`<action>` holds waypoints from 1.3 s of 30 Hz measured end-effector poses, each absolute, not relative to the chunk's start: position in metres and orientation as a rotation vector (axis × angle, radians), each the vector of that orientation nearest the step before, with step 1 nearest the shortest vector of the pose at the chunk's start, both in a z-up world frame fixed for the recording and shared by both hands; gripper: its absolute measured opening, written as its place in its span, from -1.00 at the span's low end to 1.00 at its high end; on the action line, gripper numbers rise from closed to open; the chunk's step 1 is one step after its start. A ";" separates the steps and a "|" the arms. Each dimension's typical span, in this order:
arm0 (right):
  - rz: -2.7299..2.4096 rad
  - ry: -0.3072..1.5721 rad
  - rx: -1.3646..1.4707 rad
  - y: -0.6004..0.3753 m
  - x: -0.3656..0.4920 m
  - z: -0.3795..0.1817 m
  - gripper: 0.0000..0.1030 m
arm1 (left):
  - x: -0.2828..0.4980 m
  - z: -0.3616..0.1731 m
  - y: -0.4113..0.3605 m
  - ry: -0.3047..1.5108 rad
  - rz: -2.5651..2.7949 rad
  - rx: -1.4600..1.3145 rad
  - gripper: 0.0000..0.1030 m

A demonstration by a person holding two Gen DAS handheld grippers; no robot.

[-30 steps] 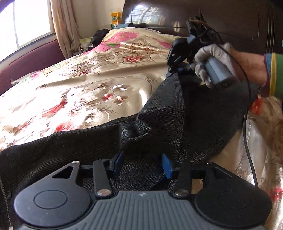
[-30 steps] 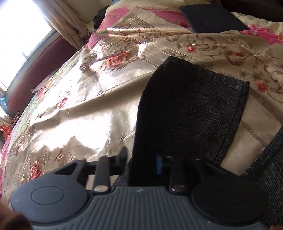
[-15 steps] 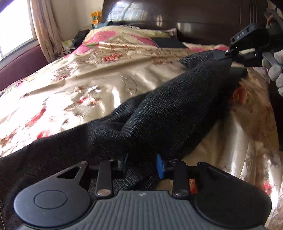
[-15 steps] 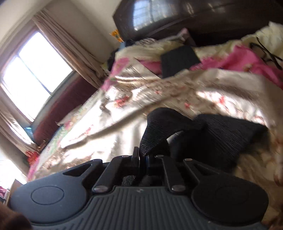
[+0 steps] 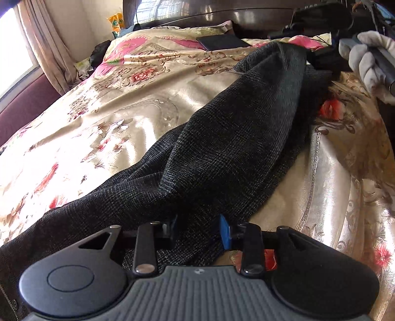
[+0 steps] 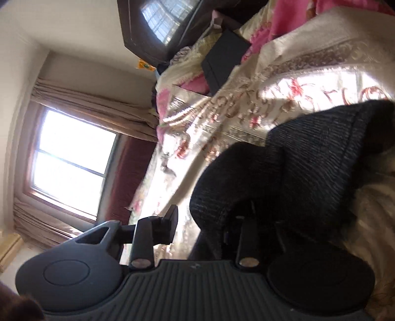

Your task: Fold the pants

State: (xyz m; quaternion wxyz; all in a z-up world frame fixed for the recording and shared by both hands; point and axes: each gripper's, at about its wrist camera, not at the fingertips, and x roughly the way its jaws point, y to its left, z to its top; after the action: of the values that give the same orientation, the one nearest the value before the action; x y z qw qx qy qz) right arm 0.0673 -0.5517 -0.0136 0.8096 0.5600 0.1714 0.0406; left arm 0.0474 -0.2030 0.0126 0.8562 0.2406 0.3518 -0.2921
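The dark grey woven pants [image 5: 237, 138] lie along the right side of the bed, bunched in a long ridge. My left gripper [image 5: 198, 228] is open, its blue pads either side of the near fabric, which passes between them. My right gripper [image 6: 201, 219] is open and rolled on its side; the pants' far end [image 6: 296, 168] drapes over its right finger, loose. In the left wrist view the right gripper shows at the far end of the pants, held by a gloved hand [image 5: 367, 61].
A gold floral bedspread [image 5: 118, 116] covers the bed. A dark flat case [image 5: 217, 42] lies near the pillows by the dark headboard [image 5: 246, 17]. Window and curtains [image 6: 74, 158] are on the left. The bed's right edge [image 5: 358, 197] drops off beside the pants.
My right gripper was shut on the pants' far end and has opened and rolled sideways. The lifted leg has moved toward the headboard. My left gripper stays open around the near fabric.
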 end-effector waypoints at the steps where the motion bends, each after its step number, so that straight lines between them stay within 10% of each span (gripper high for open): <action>1: 0.096 0.324 1.204 -0.552 0.060 -0.007 -0.62 | 0.047 0.012 -0.204 0.738 -0.614 0.511 -0.06; 20: -0.056 0.166 1.385 -0.603 0.044 -0.043 -0.13 | 0.049 0.008 -0.208 0.745 -0.604 0.543 0.02; 24: -0.102 0.225 1.243 -0.604 0.046 -0.021 -0.63 | 0.049 0.007 -0.208 0.748 -0.599 0.529 0.02; 39: -0.432 0.316 0.755 -0.596 0.038 0.004 -0.59 | 0.048 0.006 -0.200 0.740 -0.587 0.479 0.04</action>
State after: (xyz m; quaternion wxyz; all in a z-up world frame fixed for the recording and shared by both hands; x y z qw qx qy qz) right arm 0.0382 -0.5960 0.0036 0.8947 0.3644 0.1524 -0.2084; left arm 0.0477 -0.1997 0.0059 0.8630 0.2285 0.3529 -0.2802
